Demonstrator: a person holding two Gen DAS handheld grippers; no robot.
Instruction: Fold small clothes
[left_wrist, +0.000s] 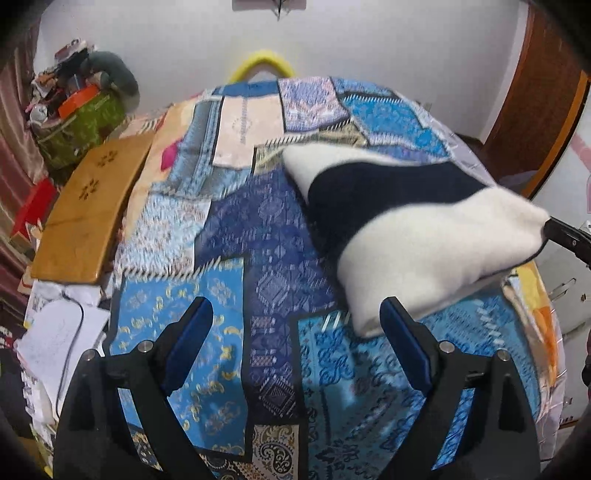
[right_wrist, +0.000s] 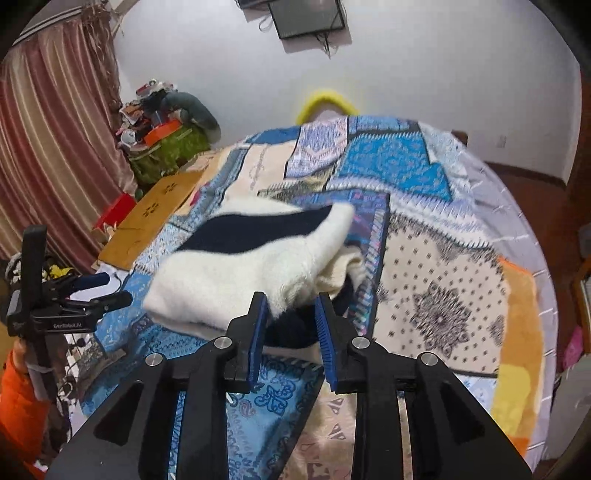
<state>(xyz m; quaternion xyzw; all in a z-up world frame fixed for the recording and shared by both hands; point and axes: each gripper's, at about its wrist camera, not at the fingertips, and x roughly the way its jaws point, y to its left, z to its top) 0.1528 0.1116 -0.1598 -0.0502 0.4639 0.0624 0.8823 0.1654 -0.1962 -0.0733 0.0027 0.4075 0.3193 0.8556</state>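
Note:
A small white and navy knit garment lies partly lifted over the patterned blue bedspread. In the right wrist view the garment hangs just ahead of my right gripper, whose blue-padded jaws stand a little apart with a white edge of the cloth between them. In the left wrist view that right gripper grips the garment's raised right corner. My left gripper is wide open and empty, with its right pad beside the garment's lower edge. The left gripper also shows in the right wrist view.
A wooden board lies along the bed's left edge, with papers below it. A green bag with clutter stands at the back left by the curtain. A yellow ring rests against the wall.

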